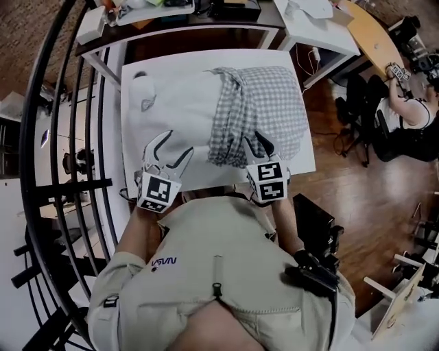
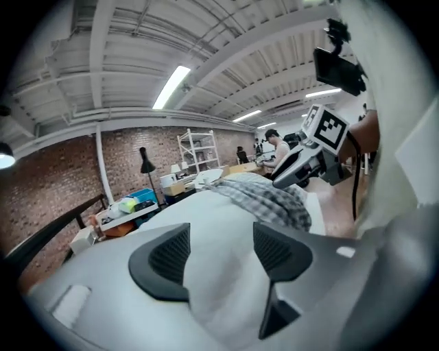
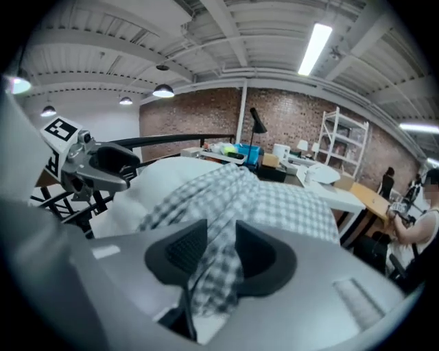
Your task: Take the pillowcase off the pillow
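Observation:
A white pillow (image 1: 178, 103) lies on a white table (image 1: 305, 163), its right half still inside a grey-checked pillowcase (image 1: 264, 110) bunched at mid-pillow. My left gripper (image 1: 177, 144) rests at the pillow's near edge on the bare white part, open, and the pillow (image 2: 206, 226) bulges between the spread pads without being pinched. At the pillowcase's near edge is my right gripper (image 1: 256, 142). In the right gripper view its jaws (image 3: 221, 247) stand open with a fold of checked fabric (image 3: 274, 199) hanging loosely between them.
A black metal railing (image 1: 65, 137) curves along the left. Cluttered desks (image 1: 206, 14) stand behind the table. To the right are a black office chair (image 1: 357, 96), a wooden round table (image 1: 374, 34) and a seated person (image 1: 411, 116).

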### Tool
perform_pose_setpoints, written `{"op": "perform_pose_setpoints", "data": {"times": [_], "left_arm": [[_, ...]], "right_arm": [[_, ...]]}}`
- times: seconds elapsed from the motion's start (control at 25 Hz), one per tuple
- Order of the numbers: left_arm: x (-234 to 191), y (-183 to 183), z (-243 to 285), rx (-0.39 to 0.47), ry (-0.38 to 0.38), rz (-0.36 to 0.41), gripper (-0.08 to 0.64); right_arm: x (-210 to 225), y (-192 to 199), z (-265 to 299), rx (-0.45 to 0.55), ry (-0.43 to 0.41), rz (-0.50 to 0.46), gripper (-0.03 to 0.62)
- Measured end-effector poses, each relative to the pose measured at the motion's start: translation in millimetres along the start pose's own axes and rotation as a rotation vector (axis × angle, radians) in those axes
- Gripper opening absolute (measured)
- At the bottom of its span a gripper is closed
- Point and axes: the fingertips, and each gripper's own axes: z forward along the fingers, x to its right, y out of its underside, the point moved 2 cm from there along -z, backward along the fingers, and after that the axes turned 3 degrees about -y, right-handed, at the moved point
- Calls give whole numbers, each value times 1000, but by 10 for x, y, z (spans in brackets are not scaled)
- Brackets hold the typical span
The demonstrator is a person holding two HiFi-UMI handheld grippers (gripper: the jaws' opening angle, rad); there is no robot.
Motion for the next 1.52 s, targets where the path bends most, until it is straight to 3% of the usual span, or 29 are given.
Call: {"op": "perform_pose_setpoints", "data": {"times": [0.2, 0.32, 0.44, 0.52, 0.68, 0.88, 1.04, 1.16, 1.24, 1.32, 1.4, 1.52], "left_arm": [[636, 509, 209, -171, 101, 194, 336], [678, 789, 460, -267, 90, 361, 354], [516, 705, 505, -269, 54, 419, 130], [349, 493, 392, -212, 14, 384, 63], [-23, 147, 134, -116, -88, 297, 44], [-197, 191, -86, -101, -120, 163, 38], [143, 655, -105, -188, -35, 59, 38], [370, 905, -90, -222, -7, -27, 43], [440, 888, -85, -206, 2, -33, 70], [479, 771, -92, -184, 16, -50, 120], [508, 541, -145, -159, 32, -76, 163], [561, 135, -290, -106, 62, -97, 209]], "right_arm": [[-589, 584, -10, -134, -108, 35, 165], [-710, 848, 273, -208, -67, -79, 178], [-614, 871, 395, -212, 46, -217, 67], [-471, 766, 271, -176, 109, -262, 22], [22, 582, -98, -137, 288, -324, 17], [719, 874, -409, -232, 441, -284, 14], [820, 1559, -283, -395, 388, -201, 14], [694, 1799, -196, -433, 318, -129, 14], [690, 1755, -230, -406, 296, -89, 19], [721, 1646, -318, -378, 273, -45, 67], [738, 1466, -431, -333, 233, 2, 120], [750, 1037, -614, -201, 189, 21, 132]]}}
